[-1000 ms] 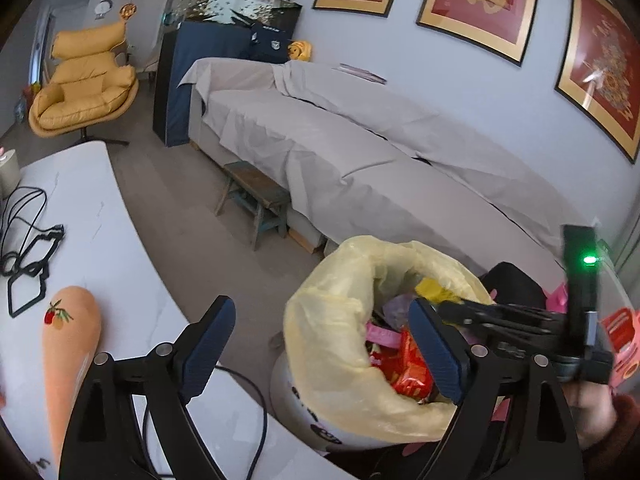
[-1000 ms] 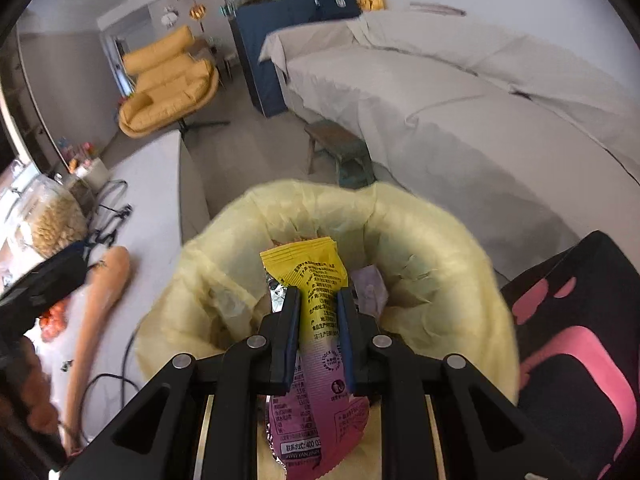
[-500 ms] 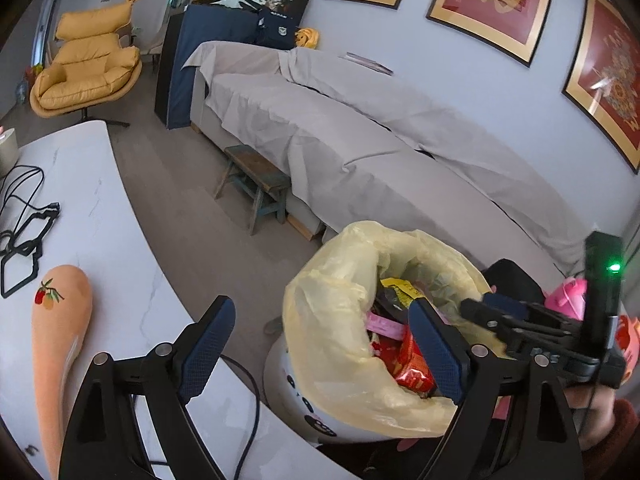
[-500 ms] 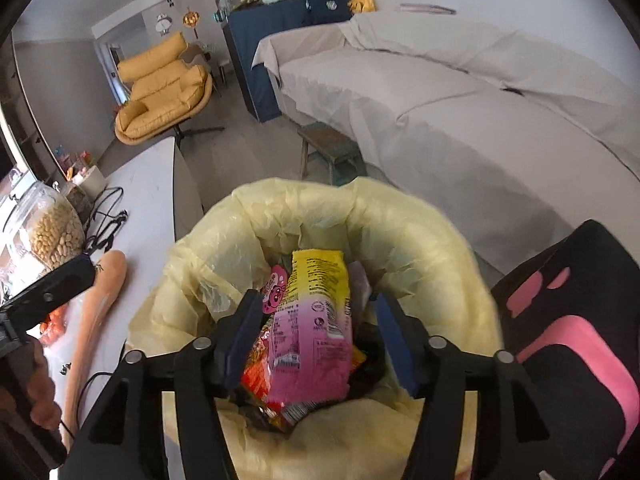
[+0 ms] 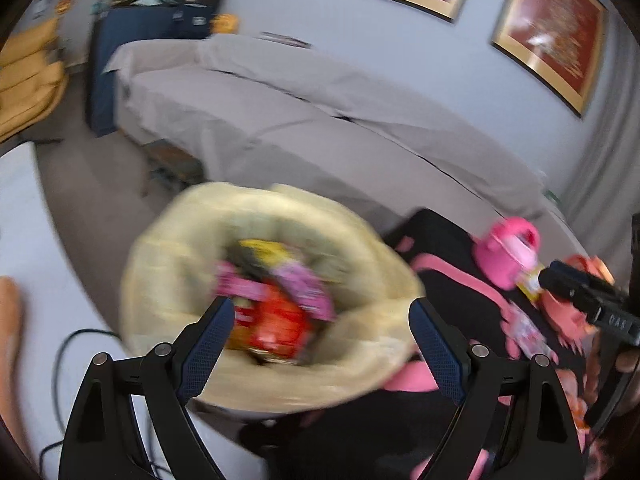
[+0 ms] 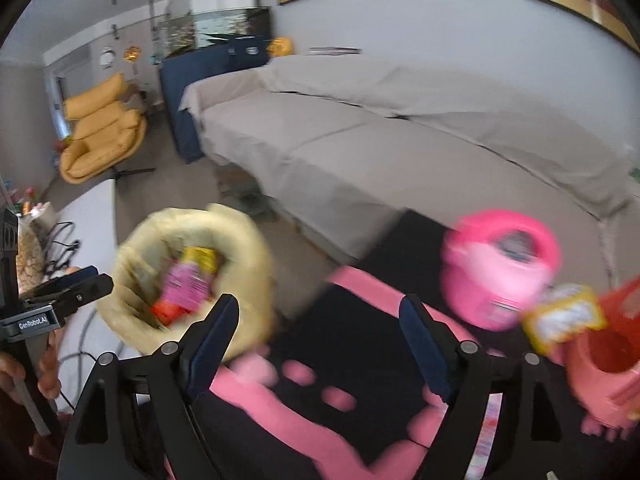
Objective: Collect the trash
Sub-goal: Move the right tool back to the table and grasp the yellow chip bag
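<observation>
The trash bin lined with a yellow bag (image 5: 168, 280) is seen blurred, with red, pink and yellow wrappers (image 5: 280, 312) inside. My left gripper (image 5: 322, 312) hangs open above the bin's mouth with nothing between its fingers. In the right wrist view the same bin (image 6: 244, 248) lies to the lower left, and the pink and yellow wrapper (image 6: 188, 276) rests in it. My right gripper (image 6: 319, 308) is over a black and pink cloth (image 6: 360, 360); its jaws are opening and nothing is between them. A yellow packet (image 6: 564, 316) lies to its right.
A pink toy (image 6: 500, 272) and a red-orange object (image 6: 612, 340) sit on the cloth at the right. A sofa under a grey sheet (image 6: 340, 140) runs behind. The white table (image 5: 24, 220) with a black cable (image 5: 80, 336) is at the left.
My right gripper opened, let the pink and yellow wrapper fall into the bin, and swung right over the cloth. My left gripper shifted right, over the bin's mouth.
</observation>
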`<state>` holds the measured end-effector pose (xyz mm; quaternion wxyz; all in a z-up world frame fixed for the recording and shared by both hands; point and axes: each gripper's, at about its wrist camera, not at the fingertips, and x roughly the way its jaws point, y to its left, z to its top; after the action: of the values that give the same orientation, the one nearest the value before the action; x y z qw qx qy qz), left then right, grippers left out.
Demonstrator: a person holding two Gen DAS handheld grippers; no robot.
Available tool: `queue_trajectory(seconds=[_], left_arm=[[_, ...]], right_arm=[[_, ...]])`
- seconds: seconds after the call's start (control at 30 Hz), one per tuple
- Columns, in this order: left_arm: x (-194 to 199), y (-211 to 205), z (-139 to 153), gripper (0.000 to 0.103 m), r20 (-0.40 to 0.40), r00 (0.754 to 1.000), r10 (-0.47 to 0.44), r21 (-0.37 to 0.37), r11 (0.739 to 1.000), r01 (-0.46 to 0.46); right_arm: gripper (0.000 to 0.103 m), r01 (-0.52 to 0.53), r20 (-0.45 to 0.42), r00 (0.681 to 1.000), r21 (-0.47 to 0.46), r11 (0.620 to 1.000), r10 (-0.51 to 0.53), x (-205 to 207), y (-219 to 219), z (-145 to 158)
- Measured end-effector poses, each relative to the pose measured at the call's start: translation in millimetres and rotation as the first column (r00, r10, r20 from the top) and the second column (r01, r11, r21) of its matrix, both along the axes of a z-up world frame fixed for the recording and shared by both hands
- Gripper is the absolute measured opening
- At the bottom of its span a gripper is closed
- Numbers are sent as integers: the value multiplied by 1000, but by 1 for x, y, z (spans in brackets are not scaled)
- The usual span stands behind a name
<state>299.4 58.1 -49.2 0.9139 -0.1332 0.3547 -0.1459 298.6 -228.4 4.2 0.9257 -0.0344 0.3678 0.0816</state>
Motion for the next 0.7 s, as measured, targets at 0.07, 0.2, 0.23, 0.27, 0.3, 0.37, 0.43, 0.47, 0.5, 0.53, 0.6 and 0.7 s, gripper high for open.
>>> queue_trajectory(seconds=[0.07, 0.2, 0.23, 0.27, 0.3, 0.37, 0.43, 0.47, 0.5, 0.53, 0.6, 0.7], left_arm=[[-2, -23, 2, 89, 6, 999, -49, 4, 999, 49], [-3, -60, 4, 89, 1, 993, -121, 5, 993, 121], [-3, -69, 4, 89, -2, 991, -133, 5, 991, 133], [-4, -76, 4, 89, -5, 990, -141, 3, 990, 141], [-4, -81, 5, 89, -9, 989, -148, 1, 989, 148], [-6, -91, 4, 89, -13, 986, -164, 1, 986, 164], [-7, -102, 4, 89, -16, 983, -182, 10, 983, 183], [-7, -104, 3, 89, -17, 982, -188, 14, 982, 188], [-6, -107, 3, 89, -19, 981, -195, 17, 981, 195], [-6, -109, 2, 89, -21, 980, -200, 18, 979, 201], [-3, -111, 1, 89, -25, 979, -204, 15, 979, 205], [3, -110, -4, 89, -39, 979, -199, 3, 980, 200]], right_arm=[[80, 45, 6, 999, -39, 998, -45, -13, -28, 5], [80, 168, 14, 986, -84, 982, -168, -32, -88, 4], [80, 196, 15, 981, -79, 977, -196, -34, -102, 2], [80, 221, 16, 975, -74, 972, -221, -36, -114, 1], [76, 251, 14, 968, -66, 966, -251, -36, -127, -2], [58, 307, 6, 952, -39, 951, -307, -34, -148, -11], [36, 359, -38, 933, 2, 933, -358, -23, -167, -25], [33, 377, -58, 925, 22, 926, -375, -19, -175, -32], [31, 404, -76, 913, 44, 914, -400, -12, -181, -39], [31, 427, -86, 903, 62, 902, -422, -7, -186, -44], [31, 483, -104, 875, 136, 865, -473, 2, -198, -55], [31, 546, -140, 838, 248, 800, -528, 13, -213, -65]])
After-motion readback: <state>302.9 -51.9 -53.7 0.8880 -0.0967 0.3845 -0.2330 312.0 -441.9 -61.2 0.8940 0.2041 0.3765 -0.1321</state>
